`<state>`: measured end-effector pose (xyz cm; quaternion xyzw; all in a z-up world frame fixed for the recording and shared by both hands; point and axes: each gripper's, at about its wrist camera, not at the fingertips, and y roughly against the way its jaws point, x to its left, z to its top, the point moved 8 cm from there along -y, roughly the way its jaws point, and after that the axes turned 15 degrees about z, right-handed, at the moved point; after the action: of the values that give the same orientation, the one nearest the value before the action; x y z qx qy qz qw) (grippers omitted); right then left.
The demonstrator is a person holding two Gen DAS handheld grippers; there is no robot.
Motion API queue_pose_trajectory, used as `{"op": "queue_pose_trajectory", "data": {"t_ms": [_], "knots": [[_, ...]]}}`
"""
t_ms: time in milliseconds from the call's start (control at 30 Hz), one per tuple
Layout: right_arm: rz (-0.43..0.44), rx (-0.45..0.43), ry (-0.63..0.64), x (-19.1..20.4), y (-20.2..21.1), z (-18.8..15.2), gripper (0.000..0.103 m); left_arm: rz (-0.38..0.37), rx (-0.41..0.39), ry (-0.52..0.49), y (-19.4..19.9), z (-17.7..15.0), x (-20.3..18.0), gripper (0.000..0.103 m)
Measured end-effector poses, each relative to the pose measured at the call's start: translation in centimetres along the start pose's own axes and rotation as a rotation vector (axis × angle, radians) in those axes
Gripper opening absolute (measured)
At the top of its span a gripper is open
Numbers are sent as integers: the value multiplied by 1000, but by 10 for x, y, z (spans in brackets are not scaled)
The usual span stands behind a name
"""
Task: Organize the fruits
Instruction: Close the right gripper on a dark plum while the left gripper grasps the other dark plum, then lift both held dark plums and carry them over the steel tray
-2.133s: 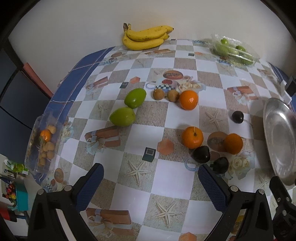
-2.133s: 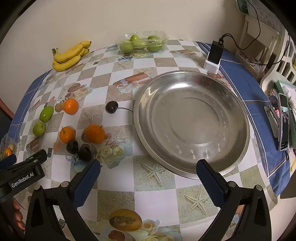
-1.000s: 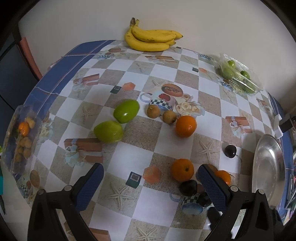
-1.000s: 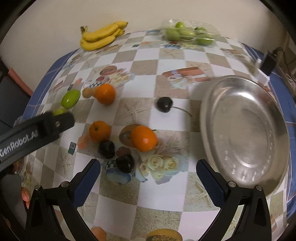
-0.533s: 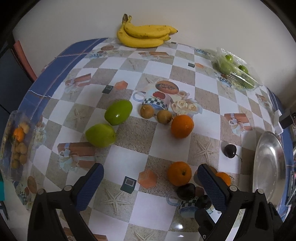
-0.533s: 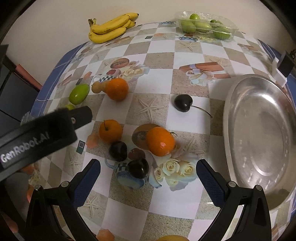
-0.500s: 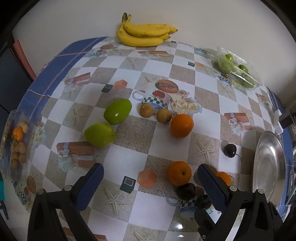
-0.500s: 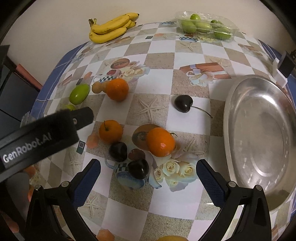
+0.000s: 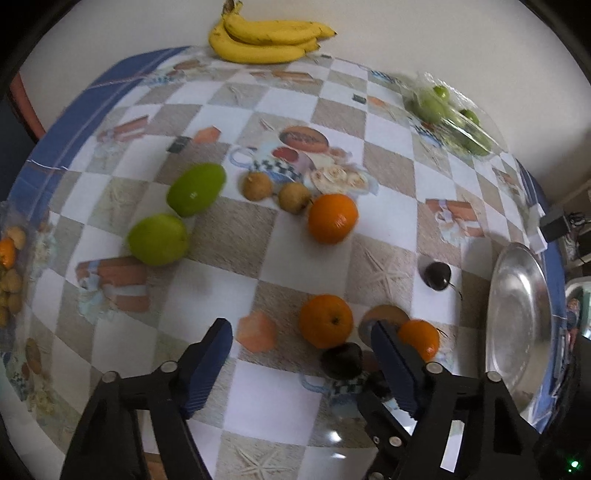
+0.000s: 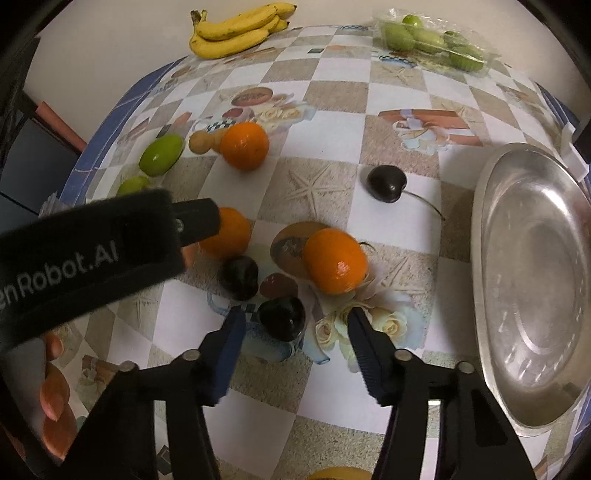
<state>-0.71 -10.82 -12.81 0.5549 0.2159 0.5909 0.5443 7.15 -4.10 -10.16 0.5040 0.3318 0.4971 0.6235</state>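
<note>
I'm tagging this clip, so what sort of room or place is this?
Most likely a home dining or kitchen table: a patterned checkered tablecloth, loose fruit such as bananas and oranges, and a steel tray beside a charger by the wall.

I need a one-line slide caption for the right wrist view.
Right tool, jaws just closing around a dark cherry without pinching it yet, beside an orange and an empty steel plate.
</note>
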Motion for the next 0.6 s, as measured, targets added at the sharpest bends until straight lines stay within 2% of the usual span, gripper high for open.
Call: {"op": "queue_pose_trajectory", "data": {"t_ms": [267, 433, 600], "knots": [[19, 12, 5, 3, -5, -3, 36, -52, 58, -15, -9, -10, -13, 65], [43, 11, 4, 6, -5, -2, 28, -74, 87, -12, -16, -15, -18, 57], [46, 13, 5, 7, -4, -3, 28, -102, 113, 4, -20, -18, -19, 48]]}}
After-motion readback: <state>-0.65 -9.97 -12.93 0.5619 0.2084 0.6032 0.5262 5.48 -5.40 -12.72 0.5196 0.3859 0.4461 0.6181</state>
